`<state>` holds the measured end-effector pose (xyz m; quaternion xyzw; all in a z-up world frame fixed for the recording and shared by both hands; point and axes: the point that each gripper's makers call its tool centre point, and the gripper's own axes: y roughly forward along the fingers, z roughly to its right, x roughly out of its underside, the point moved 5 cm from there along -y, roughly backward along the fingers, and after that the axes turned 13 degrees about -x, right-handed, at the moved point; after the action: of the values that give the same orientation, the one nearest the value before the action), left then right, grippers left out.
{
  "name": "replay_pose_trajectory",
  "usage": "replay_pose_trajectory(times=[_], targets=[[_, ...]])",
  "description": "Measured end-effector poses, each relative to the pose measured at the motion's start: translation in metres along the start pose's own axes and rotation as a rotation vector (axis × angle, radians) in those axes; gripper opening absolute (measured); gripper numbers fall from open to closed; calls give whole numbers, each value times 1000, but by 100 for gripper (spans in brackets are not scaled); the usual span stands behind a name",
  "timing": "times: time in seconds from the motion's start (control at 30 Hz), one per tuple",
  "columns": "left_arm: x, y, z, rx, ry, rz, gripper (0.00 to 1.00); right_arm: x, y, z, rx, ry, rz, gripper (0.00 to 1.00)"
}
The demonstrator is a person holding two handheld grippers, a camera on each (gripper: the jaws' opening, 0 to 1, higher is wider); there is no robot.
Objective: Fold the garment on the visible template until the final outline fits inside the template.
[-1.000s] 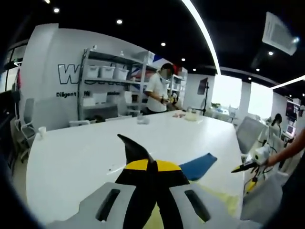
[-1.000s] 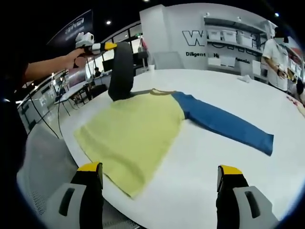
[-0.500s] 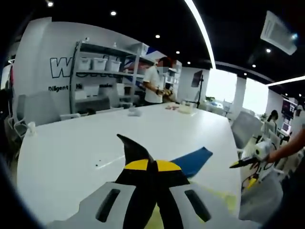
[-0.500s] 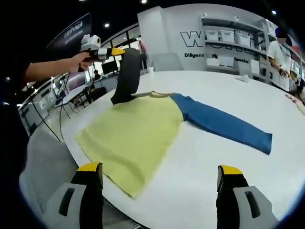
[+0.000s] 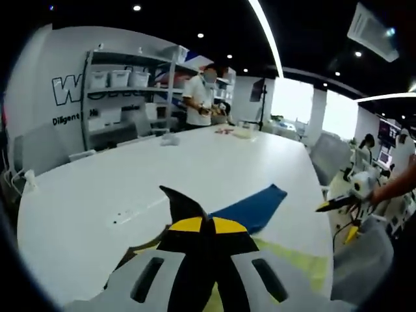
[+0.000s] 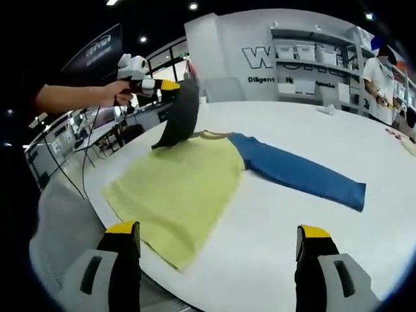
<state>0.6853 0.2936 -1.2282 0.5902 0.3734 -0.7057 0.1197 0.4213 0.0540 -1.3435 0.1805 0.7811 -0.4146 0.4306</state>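
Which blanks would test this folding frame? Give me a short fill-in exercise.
1. The left claw is shut on the garment's ____ sleeve, lifted off the table.
2. The sleeve lying flat on the table is ____.
3. The body of the garment is ____.
4. The right claw is ____, with nothing between its jaws.

Missing words: dark; blue; yellow; open

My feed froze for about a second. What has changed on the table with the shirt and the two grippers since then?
The left gripper, shut on the dark sleeve, has lifted it higher off the table and stretched it out, from bunched to drawn taut. The right gripper stays open, holding nothing, at the near edge. The yellow body and the blue sleeve lie flat as before.
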Motion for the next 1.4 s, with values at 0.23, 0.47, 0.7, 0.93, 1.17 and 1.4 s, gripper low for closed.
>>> replay_pose_trajectory(times=[0.23,0.47,0.7,0.93,1.17,1.4], targets=[[13,10,6,3,21,-40,3,5,-2,-1,2,9,-1,99],[24,22,15,9,17,-76,3,-1,-1,-14,-21,-49,-14,99],[38,35,25,15,48,-114,3,1,-5,-13,-19,-38,14,99],[48,45,33,23,78,-143,3,6,-10,-14,-10,-26,32,99],[57,55,40,19,75,-180,3,12,-11,-16,-11,-13,44,99],[68,62,51,33,96,-218,3,13,-14,-17,-16,-9,53,99]])
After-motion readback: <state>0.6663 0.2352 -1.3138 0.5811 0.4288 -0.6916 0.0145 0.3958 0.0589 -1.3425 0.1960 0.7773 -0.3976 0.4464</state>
